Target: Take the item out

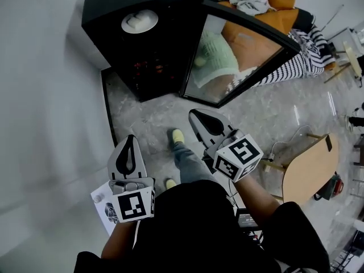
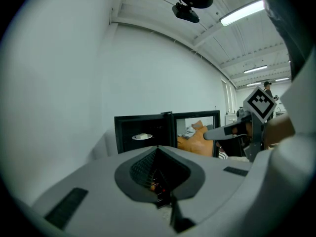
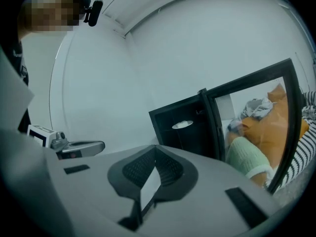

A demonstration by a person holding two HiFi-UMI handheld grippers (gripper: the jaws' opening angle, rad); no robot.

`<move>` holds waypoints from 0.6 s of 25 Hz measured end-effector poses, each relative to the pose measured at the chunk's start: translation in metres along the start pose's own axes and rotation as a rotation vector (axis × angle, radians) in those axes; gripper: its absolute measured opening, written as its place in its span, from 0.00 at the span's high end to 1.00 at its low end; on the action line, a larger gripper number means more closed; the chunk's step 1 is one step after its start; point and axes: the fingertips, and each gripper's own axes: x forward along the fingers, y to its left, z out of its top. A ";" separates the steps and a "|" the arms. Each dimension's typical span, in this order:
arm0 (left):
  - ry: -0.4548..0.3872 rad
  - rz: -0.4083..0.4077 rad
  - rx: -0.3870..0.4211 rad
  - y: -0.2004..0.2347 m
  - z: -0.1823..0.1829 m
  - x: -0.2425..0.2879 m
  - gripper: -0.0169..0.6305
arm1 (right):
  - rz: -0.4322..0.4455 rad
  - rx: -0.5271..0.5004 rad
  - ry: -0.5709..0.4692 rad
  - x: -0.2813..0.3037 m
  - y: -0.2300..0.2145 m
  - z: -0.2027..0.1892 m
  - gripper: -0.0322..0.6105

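A black cabinet (image 1: 142, 44) stands on the floor against the wall with its glass door (image 1: 239, 56) swung open to the right. Inside, on a shelf, sits a white plate (image 1: 139, 21) with a pale item on it; the plate (image 2: 143, 137) also shows in the left gripper view, and the same plate (image 3: 182, 124) in the right gripper view. My left gripper (image 1: 128, 144) is shut and empty, well short of the cabinet. My right gripper (image 1: 200, 118) is also shut and empty, just below the door's lower edge.
A white wall (image 1: 40, 124) runs along the left. Orange and striped fabrics (image 1: 301, 44) are piled behind the door. A wooden table (image 1: 310, 166) stands at the right. The person's feet in yellow shoes (image 1: 178, 135) are on the grey floor between the grippers.
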 end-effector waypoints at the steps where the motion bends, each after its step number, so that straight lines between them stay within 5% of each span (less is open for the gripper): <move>1: 0.010 -0.004 0.002 0.001 -0.001 0.012 0.96 | 0.002 0.005 0.004 0.007 -0.008 0.001 0.94; 15: 0.072 0.035 0.034 0.010 0.034 0.132 0.96 | 0.074 0.062 0.054 0.082 -0.088 0.036 0.94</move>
